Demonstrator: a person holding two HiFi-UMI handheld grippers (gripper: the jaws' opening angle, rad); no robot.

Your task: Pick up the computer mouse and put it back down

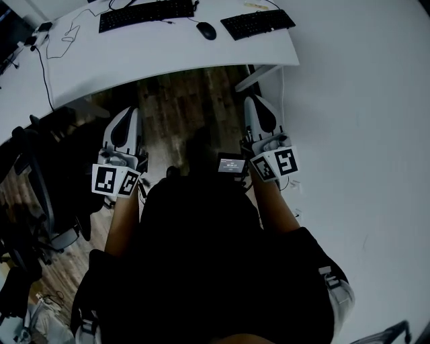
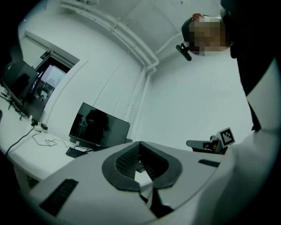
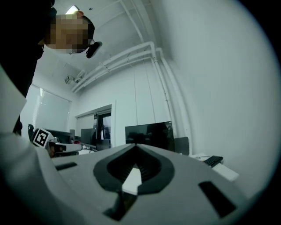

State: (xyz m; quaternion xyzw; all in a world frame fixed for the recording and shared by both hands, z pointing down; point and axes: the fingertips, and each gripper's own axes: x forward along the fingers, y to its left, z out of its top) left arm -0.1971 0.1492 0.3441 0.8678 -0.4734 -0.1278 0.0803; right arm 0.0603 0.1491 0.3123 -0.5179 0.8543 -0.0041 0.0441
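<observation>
Short of the desk, left gripper (image 1: 128, 111): jaws together on nothing, held about level over the wooden floor (image 1: 181, 107), pointing toward the white desk (image 1: 134, 60)
Left keyboard (image 1: 146, 13): on the desk's far side, left of the target
Computer mouse (image 1: 206, 30): black, alone on the desk between the two keyboards, untouched; its long axis appears to slant from far-left to near-right
Right keyboard (image 1: 257, 23): just right of the mouse, apart from it
Right gripper (image 1: 256, 101): jaws closed tight and empty, also short of the desk edge; the mouse lies ahead and to its left
Nearer hand: right gripper, by appearance; the reach looks forward and slightly leftward, jaws to part first
</observation>
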